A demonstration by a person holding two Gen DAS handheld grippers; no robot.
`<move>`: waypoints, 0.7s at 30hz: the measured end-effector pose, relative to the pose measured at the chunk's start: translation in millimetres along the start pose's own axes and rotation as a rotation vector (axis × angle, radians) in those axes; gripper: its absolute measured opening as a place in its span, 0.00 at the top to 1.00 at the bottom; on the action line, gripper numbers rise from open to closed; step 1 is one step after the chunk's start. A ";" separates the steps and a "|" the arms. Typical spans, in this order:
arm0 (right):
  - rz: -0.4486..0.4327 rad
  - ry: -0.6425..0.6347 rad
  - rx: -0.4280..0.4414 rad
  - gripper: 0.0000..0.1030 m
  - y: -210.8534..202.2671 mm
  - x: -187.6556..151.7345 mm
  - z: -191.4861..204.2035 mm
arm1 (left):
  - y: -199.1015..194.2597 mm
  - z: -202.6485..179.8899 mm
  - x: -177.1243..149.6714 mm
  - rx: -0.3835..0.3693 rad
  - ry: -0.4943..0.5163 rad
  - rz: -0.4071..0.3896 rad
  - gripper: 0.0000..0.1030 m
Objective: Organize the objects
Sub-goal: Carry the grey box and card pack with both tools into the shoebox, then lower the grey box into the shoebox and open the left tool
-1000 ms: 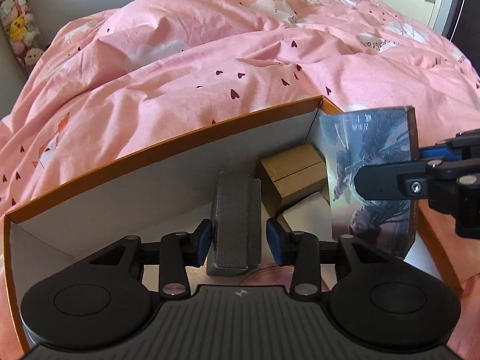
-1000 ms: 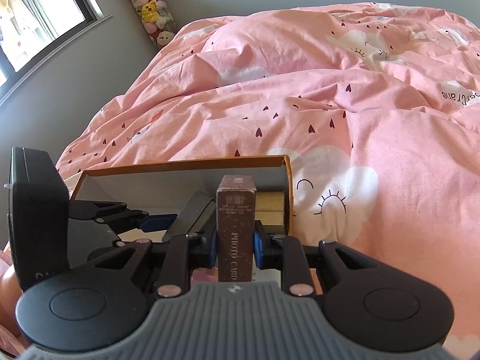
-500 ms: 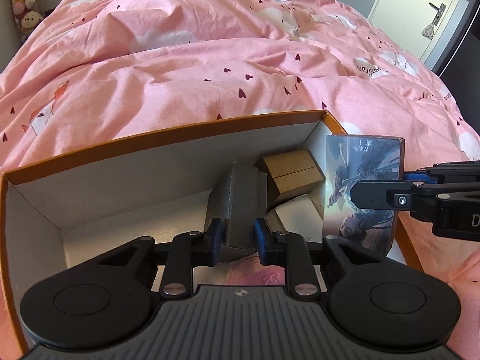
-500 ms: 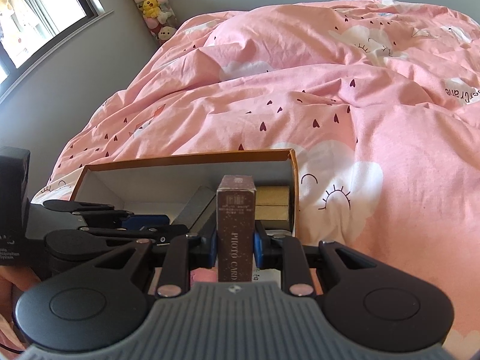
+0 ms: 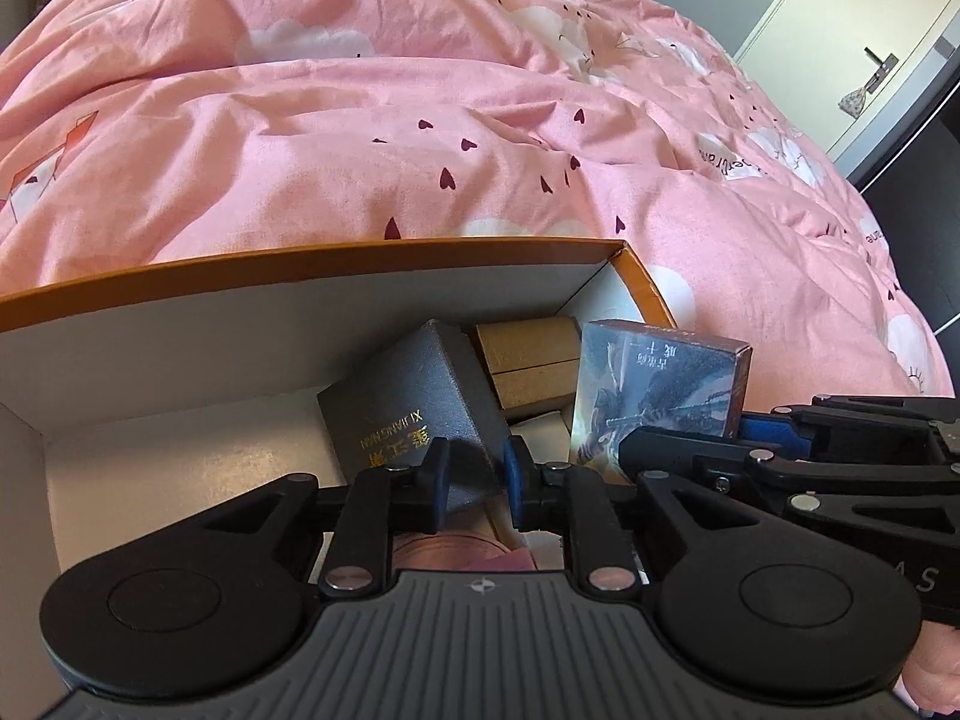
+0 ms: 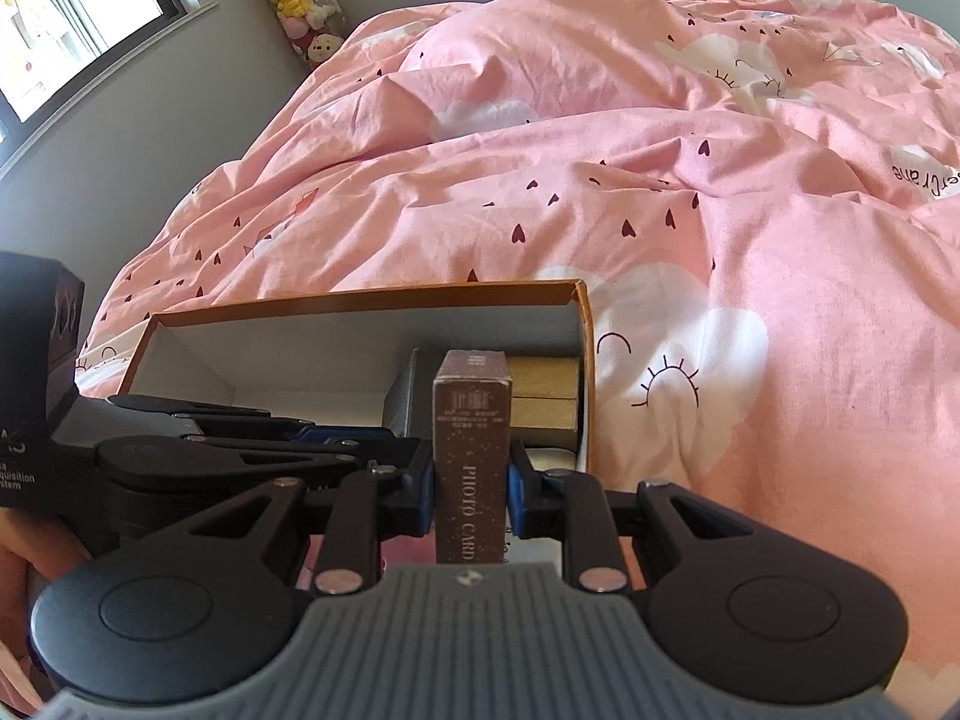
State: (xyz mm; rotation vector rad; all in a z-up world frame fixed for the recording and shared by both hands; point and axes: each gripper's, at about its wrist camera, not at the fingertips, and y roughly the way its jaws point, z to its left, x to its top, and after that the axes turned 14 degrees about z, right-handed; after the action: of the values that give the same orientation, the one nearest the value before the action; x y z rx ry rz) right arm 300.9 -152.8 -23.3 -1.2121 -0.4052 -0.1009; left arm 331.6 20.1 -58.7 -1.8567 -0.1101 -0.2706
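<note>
My left claw (image 5: 474, 483) has just been closing, and its pads now pinch the near corner of the grey box (image 5: 414, 414), which tilts inside the orange-rimmed carton (image 5: 300, 267), leaning at one o'clock toward two tan boxes (image 5: 528, 360). My right claw (image 6: 471, 495) is clamped on the card box (image 6: 474, 450), upright over the carton's right end. Both boxes look light, stiff and smooth-skinned; I judge flat-face grips safer than this corner hold, which could twist free. The grey box reads "XIJIANGMIMI" under gold characters; the card box reads "PHOTO CARD".
</note>
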 end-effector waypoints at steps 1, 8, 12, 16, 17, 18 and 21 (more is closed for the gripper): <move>0.006 -0.001 0.001 0.77 2.6 1.4 1.2 | 0.1 -4.3 0.8 0.035 0.019 0.003 0.80; 0.024 0.017 -0.027 0.77 7.5 2.0 -2.4 | 12.4 -15.0 8.5 0.082 0.095 0.067 0.80; 0.013 0.007 -0.040 0.77 2.2 -2.4 -3.8 | 7.0 -2.9 3.2 0.031 0.061 0.018 0.79; 0.014 -0.003 -0.040 0.77 0.4 -2.4 -4.7 | -6.5 10.8 -3.5 0.071 0.024 -0.012 0.71; 0.011 -0.009 -0.037 0.77 0.4 -1.7 -4.1 | -6.3 15.3 -4.4 0.094 0.006 -0.006 0.67; 0.009 -0.015 -0.033 0.77 0.6 -0.4 -2.8 | -4.8 21.4 -4.4 0.115 -0.017 0.005 0.67; 0.003 -0.064 -0.021 0.77 2.1 3.0 4.7 | 2.1 38.5 -5.8 0.104 -0.076 0.033 0.66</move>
State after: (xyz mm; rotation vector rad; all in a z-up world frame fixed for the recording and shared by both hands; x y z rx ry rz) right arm 303.0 -147.3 -22.7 -1.2387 -0.4589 -0.0645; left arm 331.4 56.6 -72.7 -1.7642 -0.1436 -0.1683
